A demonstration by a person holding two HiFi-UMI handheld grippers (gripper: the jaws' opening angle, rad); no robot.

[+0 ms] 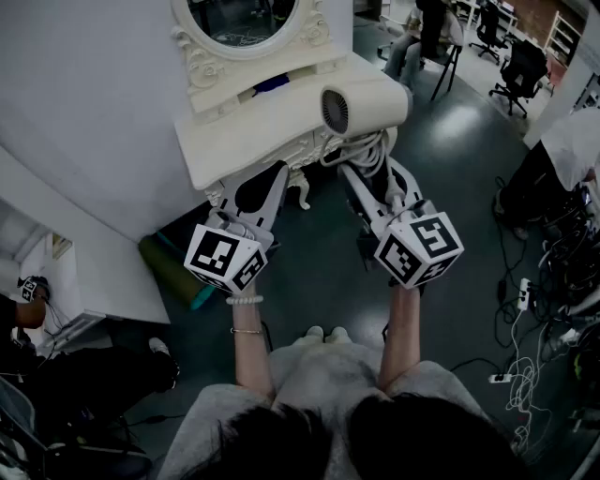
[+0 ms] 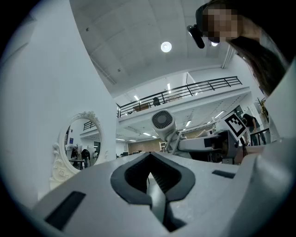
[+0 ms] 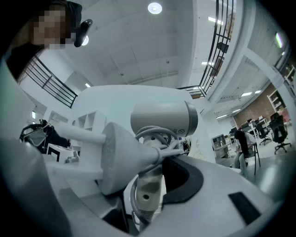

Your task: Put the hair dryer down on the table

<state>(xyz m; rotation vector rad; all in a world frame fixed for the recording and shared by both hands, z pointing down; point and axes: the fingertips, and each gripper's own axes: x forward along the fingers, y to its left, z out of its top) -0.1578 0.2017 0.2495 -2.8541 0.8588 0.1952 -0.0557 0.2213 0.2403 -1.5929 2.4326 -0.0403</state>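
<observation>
- The right gripper pinched the hair dryer by its cord-wrapped handle.
- The dryer's head stood beyond the jaws, over the white table's right end.
- The left gripper was pressed together, empty, alongside.

White dressing table with carved apron and curved legs, backed against a white wall. On top at the rear: oval mirror in an ornate white frame, upright. A dark blue item sits in the slot under the mirror (too small to identify). Hair dryer is over the table's right end; can't tell whether it touches. Dark glossy floor carries a green roll below the table, office chairs, a power strip and loose cables.
</observation>
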